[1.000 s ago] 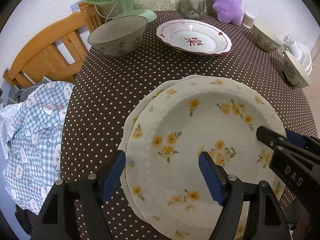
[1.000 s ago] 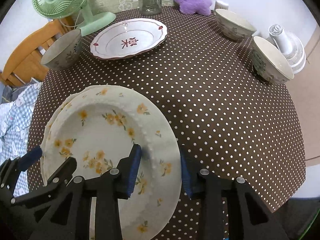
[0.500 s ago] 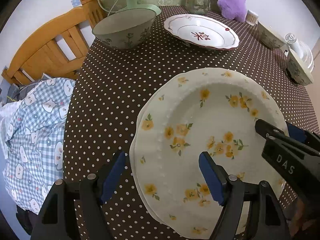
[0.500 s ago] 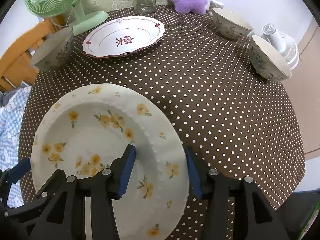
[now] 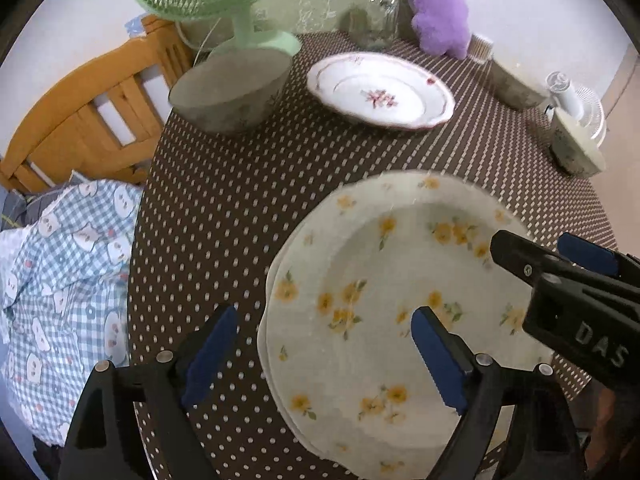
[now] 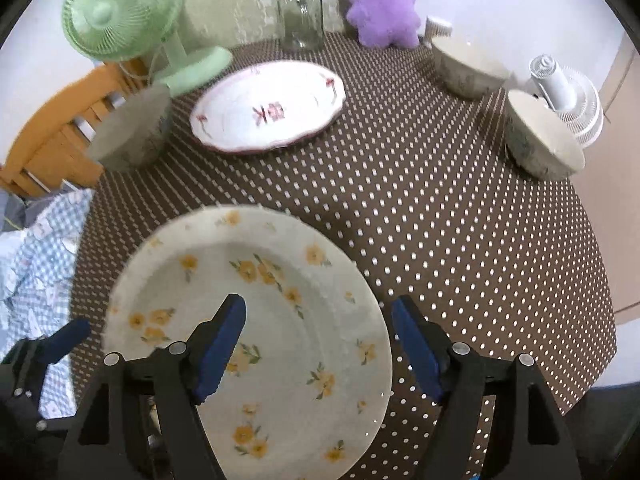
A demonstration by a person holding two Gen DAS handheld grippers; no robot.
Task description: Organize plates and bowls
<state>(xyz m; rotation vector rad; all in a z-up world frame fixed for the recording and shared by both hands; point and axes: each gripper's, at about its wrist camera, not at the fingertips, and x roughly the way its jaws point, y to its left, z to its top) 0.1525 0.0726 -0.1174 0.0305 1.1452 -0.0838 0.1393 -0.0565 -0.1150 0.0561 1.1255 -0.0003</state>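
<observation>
Two cream plates with yellow flowers lie stacked [image 5: 384,280] at the near edge of the dotted brown table; the stack also shows in the right wrist view [image 6: 280,304]. My left gripper [image 5: 324,356] is open over the stack's left rim. My right gripper [image 6: 320,344] is open over its right rim and holds nothing. A white plate with red trim [image 6: 268,108] lies at the back. Grey bowls stand at the left [image 6: 132,132] and at the right [image 6: 540,140] and back right [image 6: 464,64].
A green fan [image 6: 128,28], a glass jar [image 6: 300,20] and a purple plush toy [image 6: 380,4] stand along the back edge. A white fan [image 6: 568,96] is at the right. A wooden chair [image 5: 92,116] with blue checked cloth [image 5: 60,288] is left of the table.
My right gripper has opened and let go of the top flowered plate, which now rests on the lower one. Both grippers have pulled back and risen a little.
</observation>
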